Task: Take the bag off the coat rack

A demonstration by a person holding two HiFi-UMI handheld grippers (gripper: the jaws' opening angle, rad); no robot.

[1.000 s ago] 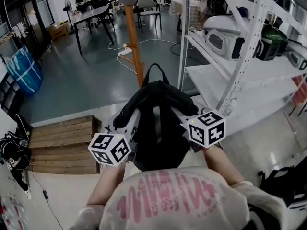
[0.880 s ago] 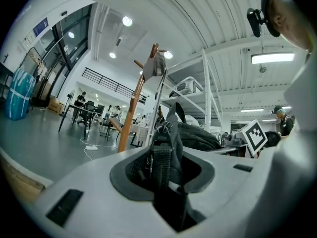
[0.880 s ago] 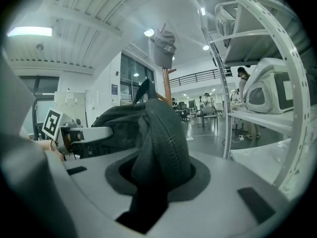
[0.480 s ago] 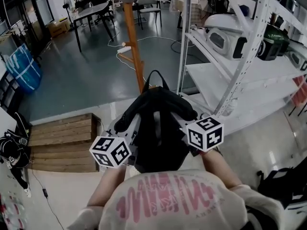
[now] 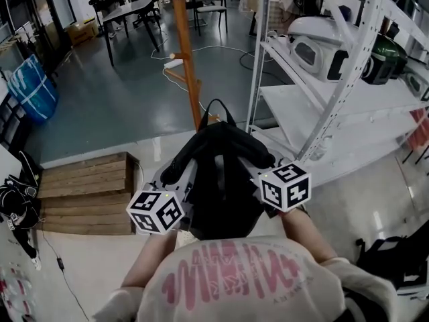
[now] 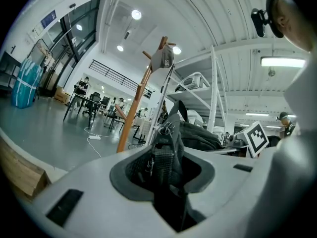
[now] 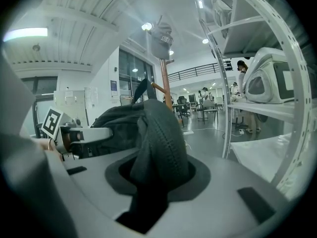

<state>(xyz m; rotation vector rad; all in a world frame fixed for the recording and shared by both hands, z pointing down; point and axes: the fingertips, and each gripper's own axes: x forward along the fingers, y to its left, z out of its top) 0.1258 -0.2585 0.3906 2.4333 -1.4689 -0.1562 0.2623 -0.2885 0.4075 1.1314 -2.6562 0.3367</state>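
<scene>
The backpack (image 5: 218,180) is matt black woven cloth with stitched, padded straps. The coat rack (image 5: 188,66) is smooth orange-brown wood, and the shelving unit (image 5: 308,106) is white painted metal. At the frame's left, the steps (image 5: 87,193) are rough planks and the floor (image 5: 114,106) is glossy.

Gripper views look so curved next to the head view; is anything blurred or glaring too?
Left gripper view: fisheye bending, black corners, ceiling lamps flaring white; the bag strap between the jaws looks sharp. Right gripper view: the shelf post bows into an arc; the bag close up shows clear stitching. Head view: dimmer, less bent, with sheen on the floor.
</scene>
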